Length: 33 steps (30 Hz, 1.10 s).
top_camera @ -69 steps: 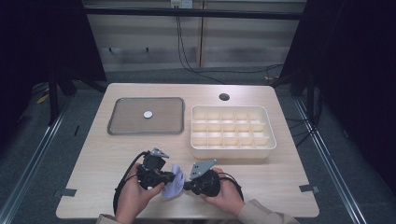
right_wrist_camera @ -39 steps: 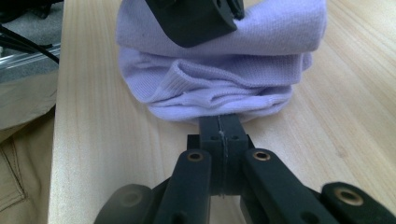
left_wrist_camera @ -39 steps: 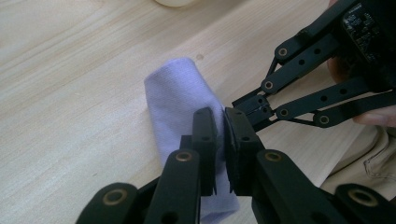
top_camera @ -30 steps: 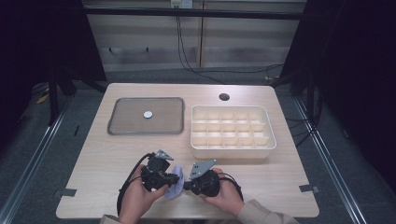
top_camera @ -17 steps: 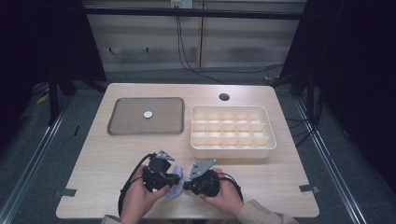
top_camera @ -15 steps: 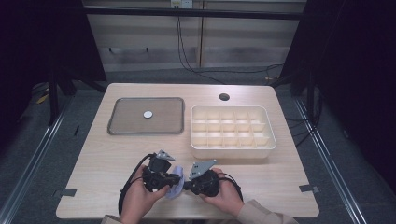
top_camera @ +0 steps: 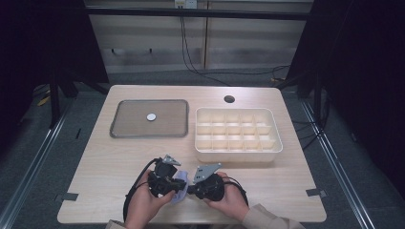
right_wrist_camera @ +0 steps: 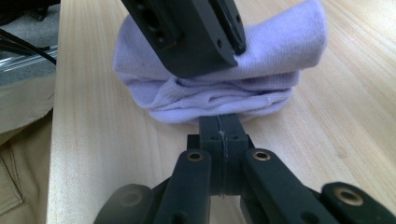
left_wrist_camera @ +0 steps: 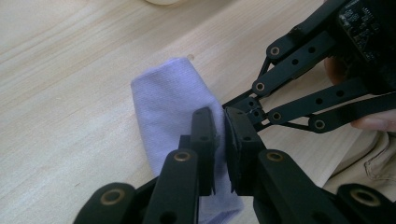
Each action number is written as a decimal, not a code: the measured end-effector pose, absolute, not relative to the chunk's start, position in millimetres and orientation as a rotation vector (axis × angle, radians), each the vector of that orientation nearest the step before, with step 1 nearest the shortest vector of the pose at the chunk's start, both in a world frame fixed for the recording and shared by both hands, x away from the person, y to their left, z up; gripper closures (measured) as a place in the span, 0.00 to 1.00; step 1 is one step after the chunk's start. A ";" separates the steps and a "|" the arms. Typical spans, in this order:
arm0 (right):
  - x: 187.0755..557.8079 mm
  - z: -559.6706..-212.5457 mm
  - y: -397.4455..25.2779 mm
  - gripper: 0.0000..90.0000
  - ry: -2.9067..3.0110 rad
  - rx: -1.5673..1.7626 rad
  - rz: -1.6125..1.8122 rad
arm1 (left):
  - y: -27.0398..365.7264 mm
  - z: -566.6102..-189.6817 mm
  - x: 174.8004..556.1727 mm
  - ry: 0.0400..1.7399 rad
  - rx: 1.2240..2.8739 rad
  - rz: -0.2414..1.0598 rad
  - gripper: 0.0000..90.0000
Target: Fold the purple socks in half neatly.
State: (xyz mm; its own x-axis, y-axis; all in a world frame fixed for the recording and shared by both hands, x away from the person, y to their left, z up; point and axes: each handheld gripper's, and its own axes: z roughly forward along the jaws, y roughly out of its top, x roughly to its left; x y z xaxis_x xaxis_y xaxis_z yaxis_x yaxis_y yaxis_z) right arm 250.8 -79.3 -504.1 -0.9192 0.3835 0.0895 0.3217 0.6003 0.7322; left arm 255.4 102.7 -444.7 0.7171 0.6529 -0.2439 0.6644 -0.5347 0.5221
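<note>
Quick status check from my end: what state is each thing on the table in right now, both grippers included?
Lilac cloth: folded over in layers, lying on the table near its front edge.
Left gripper: jaws nearly closed, pinching the cloth's top layer.
Right gripper: jaws shut at the cloth's lower edge; grip unclear.
Compartment box: upright, cells look empty.
Grey tray: flat, holds one small white disc.

One lilac cloth (top_camera: 180,187), one grey tray (top_camera: 149,119) holding one white disc (top_camera: 151,117), one compartment box (top_camera: 237,134).
</note>
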 end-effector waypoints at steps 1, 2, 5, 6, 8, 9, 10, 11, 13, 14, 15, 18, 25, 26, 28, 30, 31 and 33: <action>250.7 -504.1 -79.2 1.00 2.740 0.605 1.230 | 102.7 -444.9 255.5 0.998 2.321 -0.027 0.91; 250.7 -504.0 -79.3 1.00 2.740 0.606 1.229 | 102.9 -445.1 255.6 1.002 2.319 -0.028 0.91; 250.7 -504.0 -79.2 1.00 2.740 0.612 1.232 | 103.0 -446.3 255.8 1.007 2.313 -0.030 0.91; 250.8 -504.0 -79.3 1.00 2.741 0.610 1.231 | 102.7 -447.0 255.8 1.006 2.319 -0.027 0.91; 250.8 -504.0 -79.3 1.00 2.741 0.613 1.232 | 102.2 -447.7 255.8 1.009 2.320 -0.024 0.91; 251.0 -504.0 -79.4 1.00 2.741 0.609 1.234 | 102.4 -448.4 256.2 1.009 2.319 -0.024 0.91; 250.6 -503.7 -79.7 1.00 2.745 0.615 1.225 | 102.6 -449.1 256.4 1.014 2.321 -0.023 0.91; 250.6 -503.7 -79.7 1.00 2.745 0.615 1.225 | 102.6 -449.1 256.4 1.014 2.321 -0.023 0.91; 250.6 -503.6 -79.8 1.00 2.743 0.630 1.232 | 102.5 -450.5 256.6 1.018 2.318 -0.025 0.91; 250.8 -503.4 -80.1 1.00 2.745 0.633 1.230 | 102.3 -451.2 256.6 1.026 2.314 -0.023 0.91; 250.8 -503.4 -80.1 1.00 2.745 0.633 1.230 | 102.6 -451.3 256.8 1.022 2.322 -0.020 0.91; 250.8 -503.4 -80.3 1.00 2.746 0.636 1.228 | 102.4 -451.8 257.0 1.024 2.317 -0.026 0.90; 251.7 -502.7 -81.8 1.00 2.745 0.636 1.213 | 101.3 -455.0 256.9 1.034 2.306 -0.023 0.90; 252.1 -502.8 -82.0 1.00 2.744 0.629 1.212 | 101.1 -455.4 257.0 1.038 2.303 -0.024 0.90; 252.3 -502.6 -82.4 1.00 2.744 0.627 1.210 | 100.7 -455.6 256.8 1.041 2.303 -0.027 0.90; 252.4 -502.5 -82.7 1.00 2.743 0.635 1.212 | 101.0 -456.5 256.8 1.041 2.301 -0.029 0.90; 252.6 -502.6 -82.9 1.00 2.740 0.634 1.209 | 101.4 -457.1 256.8 1.038 2.303 -0.031 0.90; 252.9 -502.2 -83.7 1.00 2.740 0.629 1.201 | 101.4 -458.1 256.8 1.040 2.298 -0.034 0.90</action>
State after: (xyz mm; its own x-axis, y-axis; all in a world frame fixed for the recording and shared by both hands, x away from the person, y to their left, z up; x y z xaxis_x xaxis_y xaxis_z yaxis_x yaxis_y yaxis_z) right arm 252.9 -83.7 -502.2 -0.9118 0.4016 0.0858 0.3352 0.6070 0.7206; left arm 256.8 101.4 -458.1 0.6911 0.6740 -0.2611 0.6894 -0.5062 0.5182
